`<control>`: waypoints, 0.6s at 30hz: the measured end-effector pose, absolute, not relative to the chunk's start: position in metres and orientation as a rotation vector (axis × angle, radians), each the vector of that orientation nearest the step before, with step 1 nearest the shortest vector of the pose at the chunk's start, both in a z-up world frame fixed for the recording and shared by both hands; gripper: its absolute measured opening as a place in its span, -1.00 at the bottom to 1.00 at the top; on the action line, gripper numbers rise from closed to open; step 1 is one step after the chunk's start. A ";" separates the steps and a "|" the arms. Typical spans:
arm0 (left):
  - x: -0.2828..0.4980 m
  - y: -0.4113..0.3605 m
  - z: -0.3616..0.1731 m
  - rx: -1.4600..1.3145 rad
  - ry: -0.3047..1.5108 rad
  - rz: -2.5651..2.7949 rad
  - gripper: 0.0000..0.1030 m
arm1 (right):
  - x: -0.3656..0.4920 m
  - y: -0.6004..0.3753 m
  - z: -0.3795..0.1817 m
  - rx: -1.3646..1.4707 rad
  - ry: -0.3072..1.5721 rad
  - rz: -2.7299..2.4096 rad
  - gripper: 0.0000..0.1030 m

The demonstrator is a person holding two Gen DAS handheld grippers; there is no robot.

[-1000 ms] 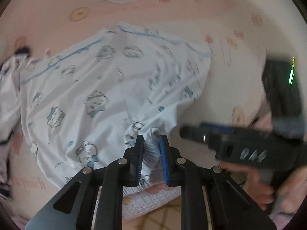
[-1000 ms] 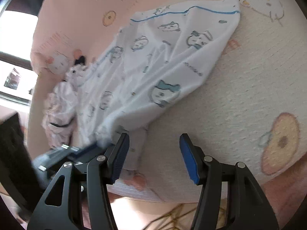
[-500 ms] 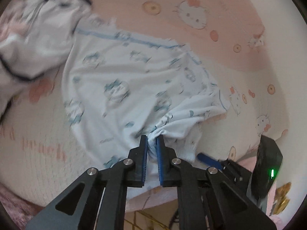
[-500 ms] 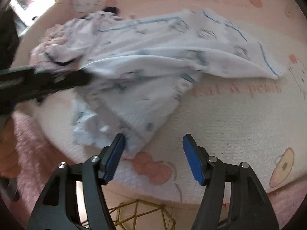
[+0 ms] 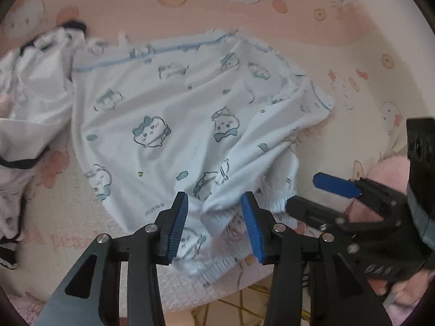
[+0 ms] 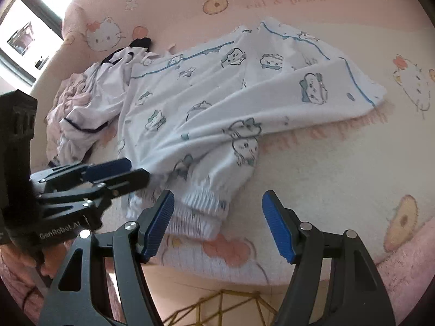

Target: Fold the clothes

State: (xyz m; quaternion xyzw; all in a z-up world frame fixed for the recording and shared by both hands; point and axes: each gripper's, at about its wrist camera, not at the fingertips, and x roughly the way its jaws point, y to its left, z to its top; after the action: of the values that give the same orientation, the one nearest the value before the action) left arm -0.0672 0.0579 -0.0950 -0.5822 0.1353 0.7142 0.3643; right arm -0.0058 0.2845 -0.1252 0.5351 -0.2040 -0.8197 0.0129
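Dragged toward the bed's near edge since the earlier frame, then let go: left gripper (image 5: 214, 212) just spread, cuff loose between its pads. Printed pajama pants (image 5: 190, 125) lying flat on the bed (image 6: 339, 168), long axis running away from both grippers. Right gripper (image 6: 217, 217) spread wide, empty, cuff just left of it.

Two garments lie on one pink cartoon-cat blanket (image 6: 326, 163): one white printed garment (image 5: 176, 125) with blue trim, and one crumpled white garment with dark piping (image 5: 30, 103) (a pinkish cloth beneath it may be a third piece; it cannot be told). Two grippers show: the left gripper (image 5: 214, 225) and the right gripper (image 6: 218, 225).
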 end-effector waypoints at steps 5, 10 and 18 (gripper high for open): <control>-0.084 0.057 -0.111 -1.531 0.424 1.941 -0.62 | -0.007 0.287 -0.156 1.828 -0.525 -2.529 0.29; -0.092 0.038 -0.111 -1.559 0.344 1.966 -0.61 | 0.005 0.281 -0.156 1.961 -0.315 -2.501 0.30; -0.073 0.031 -0.114 -1.553 0.221 1.836 -0.58 | -0.001 0.298 -0.134 1.701 -0.662 -2.539 0.30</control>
State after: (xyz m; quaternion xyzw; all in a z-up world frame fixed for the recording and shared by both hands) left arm -0.0726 0.0313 -0.1138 -0.6011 0.0854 0.7106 0.3555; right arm -0.0005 0.2976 -0.1337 0.5440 -0.2118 -0.8119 0.0073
